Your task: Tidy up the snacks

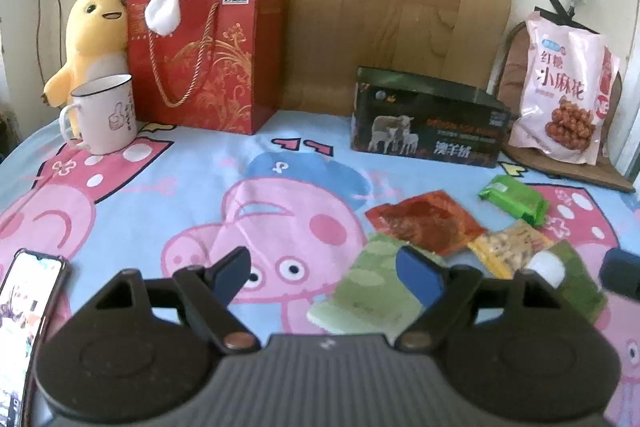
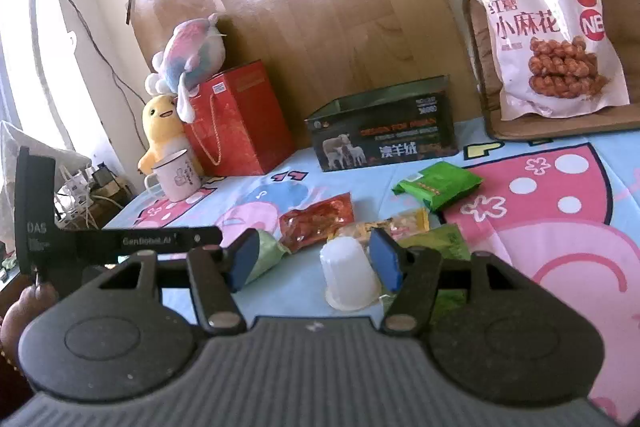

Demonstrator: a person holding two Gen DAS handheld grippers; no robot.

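Snacks: small foil packets (image 2: 316,225) clustered mid-bedsheet (image 1: 160,179); white plastic cup (image 2: 350,277) stood between my right gripper's (image 2: 316,261) released jaws; left gripper (image 1: 328,275) released, empty.

soft daylight from nine o'clock, glare on wooden board (image 2: 304,7), washed colours, slight blur, fisheye bending and dark corners

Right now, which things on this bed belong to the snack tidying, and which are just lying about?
Job:
red packet
green packet
yellow nut packet
white jelly cup
pale green pouch
pink snack bag
open dark box

Lying about:
mug
yellow plush
red gift bag
phone
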